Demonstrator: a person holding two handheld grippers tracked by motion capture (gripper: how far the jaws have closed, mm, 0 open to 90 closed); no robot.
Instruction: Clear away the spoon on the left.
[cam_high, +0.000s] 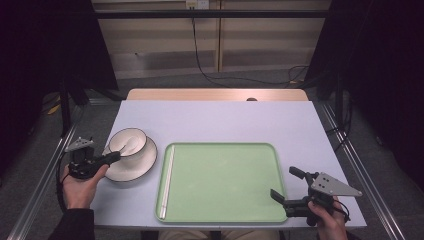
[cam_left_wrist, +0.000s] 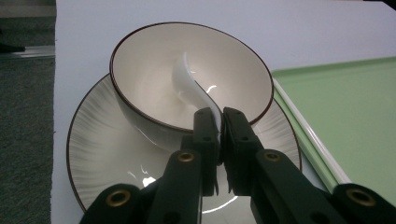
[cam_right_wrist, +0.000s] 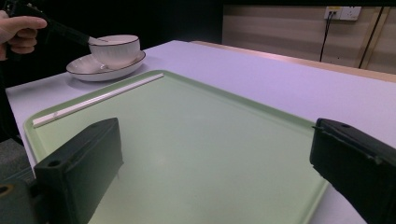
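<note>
My left gripper (cam_left_wrist: 219, 122) at lower centre of its own view, jaws pinching the white spoon (cam_left_wrist: 194, 88) by its handle, spoon bowl resting inside the bowl (cam_left_wrist: 154, 70) on its plate (cam_left_wrist: 102, 154) — my right gripper (cam_high: 292, 189) at lower right of the high view, jaws spread wide over the green tray (cam_high: 225, 182), white chopsticks (cam_high: 167, 180) along the tray's left edge.
</note>
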